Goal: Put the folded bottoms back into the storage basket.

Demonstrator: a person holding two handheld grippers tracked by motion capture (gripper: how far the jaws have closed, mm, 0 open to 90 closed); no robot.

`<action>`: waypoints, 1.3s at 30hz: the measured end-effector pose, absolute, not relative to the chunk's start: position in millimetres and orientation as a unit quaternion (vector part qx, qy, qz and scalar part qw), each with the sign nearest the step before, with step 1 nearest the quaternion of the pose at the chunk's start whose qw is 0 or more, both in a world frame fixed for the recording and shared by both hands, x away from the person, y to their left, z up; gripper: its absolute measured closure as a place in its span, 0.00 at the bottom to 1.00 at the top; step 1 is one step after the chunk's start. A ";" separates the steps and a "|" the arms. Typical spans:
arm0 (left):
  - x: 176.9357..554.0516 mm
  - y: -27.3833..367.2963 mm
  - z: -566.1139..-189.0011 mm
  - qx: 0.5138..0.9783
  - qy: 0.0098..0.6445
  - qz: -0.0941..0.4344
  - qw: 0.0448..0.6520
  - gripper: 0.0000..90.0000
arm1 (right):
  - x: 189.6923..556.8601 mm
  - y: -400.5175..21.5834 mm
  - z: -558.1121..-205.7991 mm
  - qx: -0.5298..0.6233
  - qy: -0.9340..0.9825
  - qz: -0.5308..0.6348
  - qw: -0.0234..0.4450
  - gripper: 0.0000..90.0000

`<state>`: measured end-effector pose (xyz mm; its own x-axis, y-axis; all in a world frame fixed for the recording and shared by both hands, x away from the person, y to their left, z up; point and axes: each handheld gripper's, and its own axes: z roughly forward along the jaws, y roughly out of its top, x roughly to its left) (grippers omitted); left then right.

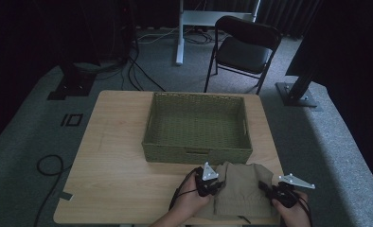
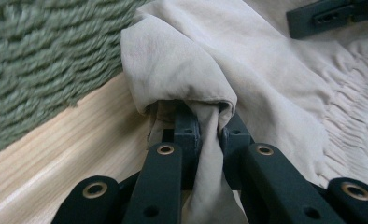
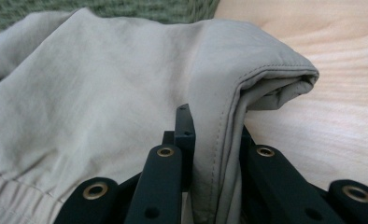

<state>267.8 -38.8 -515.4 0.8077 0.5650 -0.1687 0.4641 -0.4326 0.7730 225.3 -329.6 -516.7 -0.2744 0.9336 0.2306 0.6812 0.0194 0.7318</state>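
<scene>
Garment (image 1: 241, 189): beige, folded, at desk (image 1: 113, 156) near edge.
Left gripper (image 1: 212, 185): fingers clamped on garment.
Right gripper (image 1: 269, 191): fingers clamped on garment.
Basket (image 1: 149, 130): green wicker, empty.

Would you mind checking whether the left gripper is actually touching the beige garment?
Touching. In the left gripper view, the left gripper has its jaws shut on a bunched fold of the beige garment, with cloth pinched between the black pads and draped over them.

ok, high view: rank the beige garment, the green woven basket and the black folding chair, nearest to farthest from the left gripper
1. Beige garment: folded at the table's near edge, clamped in the left gripper.
2. Green woven basket: mid-table, just beyond the garment.
3. Black folding chair: on the floor past the table's far edge, toward the right.
</scene>
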 end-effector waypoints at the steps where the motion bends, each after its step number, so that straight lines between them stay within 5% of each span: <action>1: 266.9 -38.5 -511.8 0.846 0.300 0.058 0.437 0.91 | 224.5 -330.4 -514.4 0.580 0.694 0.395 0.161 0.90; 19: 265.0 -18.8 -444.2 0.825 0.281 0.064 0.486 0.91 | 213.6 -333.9 -447.9 0.550 0.676 0.460 0.169 0.90; 39: 299.4 26.9 -383.9 0.792 0.300 0.091 0.524 0.91 | 259.9 -299.7 -387.3 0.510 0.682 0.494 0.176 0.90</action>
<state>299.4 26.9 -383.9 0.8034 0.5707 -0.1698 0.3798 -0.2716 0.8843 259.9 -299.7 -387.3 -0.4185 0.8690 0.2641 0.5217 -0.0080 0.8531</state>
